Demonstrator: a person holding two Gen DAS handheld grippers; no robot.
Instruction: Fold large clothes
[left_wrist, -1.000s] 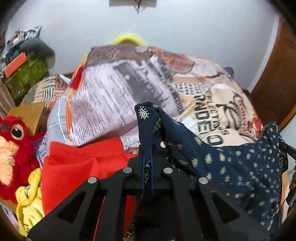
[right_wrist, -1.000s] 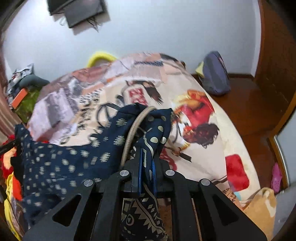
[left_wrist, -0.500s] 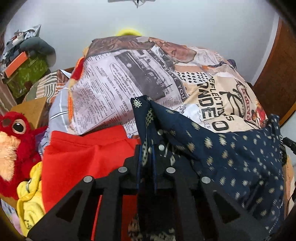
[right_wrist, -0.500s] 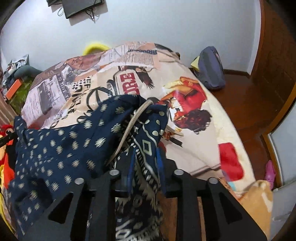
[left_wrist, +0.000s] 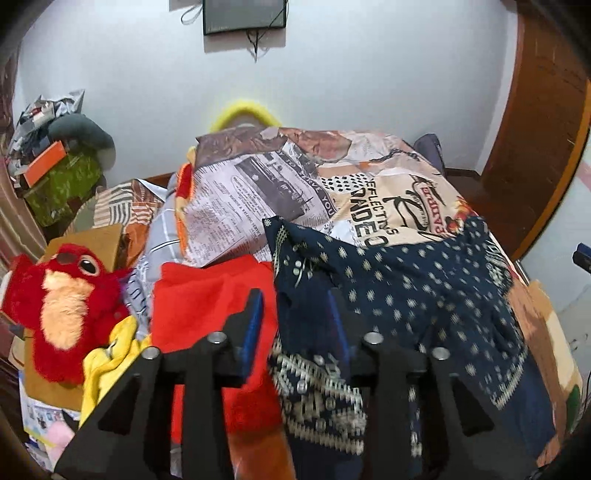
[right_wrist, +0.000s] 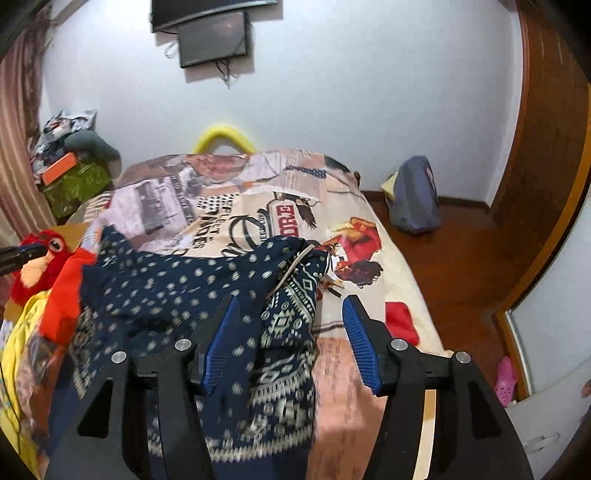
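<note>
A navy patterned garment (left_wrist: 406, 295) lies spread in a fold across the printed bedspread (left_wrist: 369, 192). My left gripper (left_wrist: 295, 317) hovers just above the garment's left corner. Its jaws are opening, loose cloth lies between them, and neither pad presses on it. In the right wrist view the same garment (right_wrist: 177, 288) shows its right corner with a beige cord. My right gripper (right_wrist: 291, 321) is over that corner with its jaws opening too. Its blue pads (right_wrist: 358, 339) stand clear of the cloth. The left gripper's tip (right_wrist: 18, 254) shows at the left edge.
A red cloth (left_wrist: 207, 295), a yellow cloth (left_wrist: 107, 362) and a red plush toy (left_wrist: 62, 295) lie left of the garment. Boxes and bags (left_wrist: 59, 181) pile up by the wall. A backpack (right_wrist: 413, 199) sits on the wooden floor, near a wooden door (right_wrist: 546, 147).
Both grippers were shut on the garment's corners; both have opened, let go, and drawn back and up. The garment now rests on the bed.
</note>
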